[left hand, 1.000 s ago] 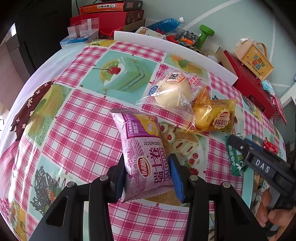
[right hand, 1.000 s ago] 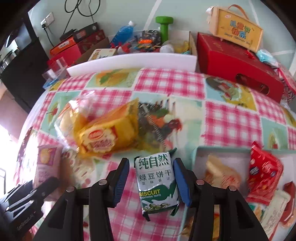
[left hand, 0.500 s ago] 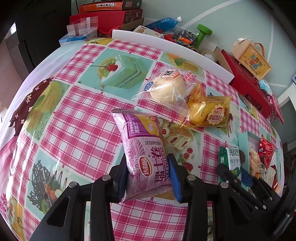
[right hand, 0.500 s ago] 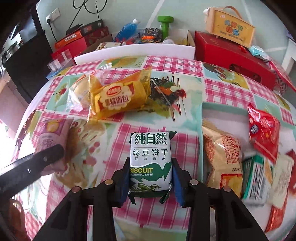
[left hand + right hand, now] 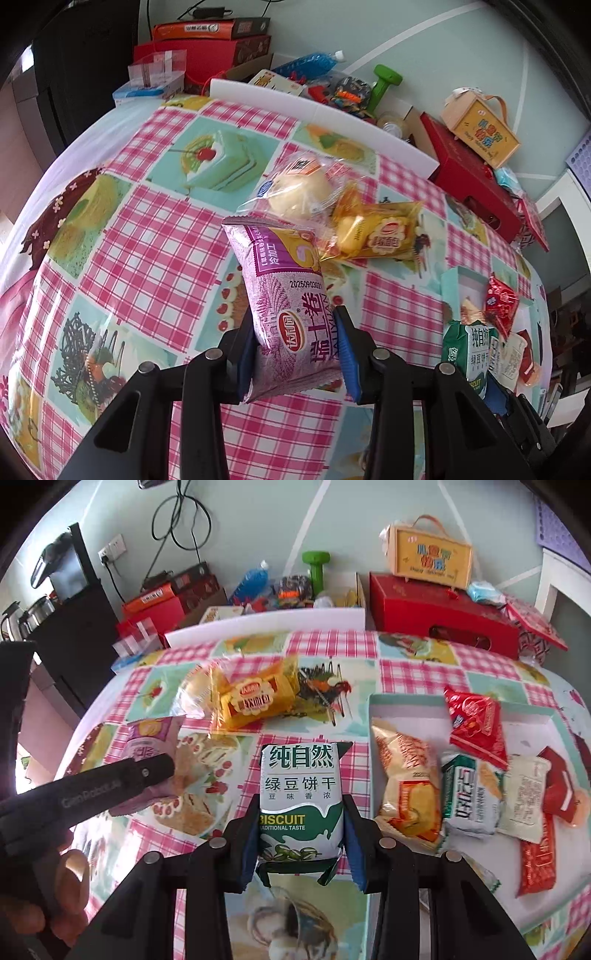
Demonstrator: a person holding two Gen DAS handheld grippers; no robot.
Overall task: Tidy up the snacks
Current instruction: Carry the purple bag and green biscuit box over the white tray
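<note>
My left gripper (image 5: 295, 350) is shut on a purple snack pack (image 5: 288, 295) and holds it above the checked tablecloth. My right gripper (image 5: 301, 834) is shut on a green and white biscuit pack (image 5: 299, 794), also lifted. The biscuit pack also shows in the left wrist view (image 5: 469, 354), and the purple pack in the right wrist view (image 5: 147, 746). A yellow bread pack (image 5: 376, 232) and a clear bag with a bun (image 5: 299, 188) lie on the table beyond. A pale tray (image 5: 406, 703) at the right holds several snack packs.
A white foam board (image 5: 321, 110) stands along the table's far edge. Behind it are red boxes (image 5: 439, 613), a yellow carry box (image 5: 432, 557), a green dumbbell (image 5: 316, 566) and a blue bottle (image 5: 253, 579). A black cabinet (image 5: 77, 602) stands at the left.
Both grippers have lifted their packs higher off the table. The right gripper with the biscuit pack has drawn back toward the near edge beside the tray.
</note>
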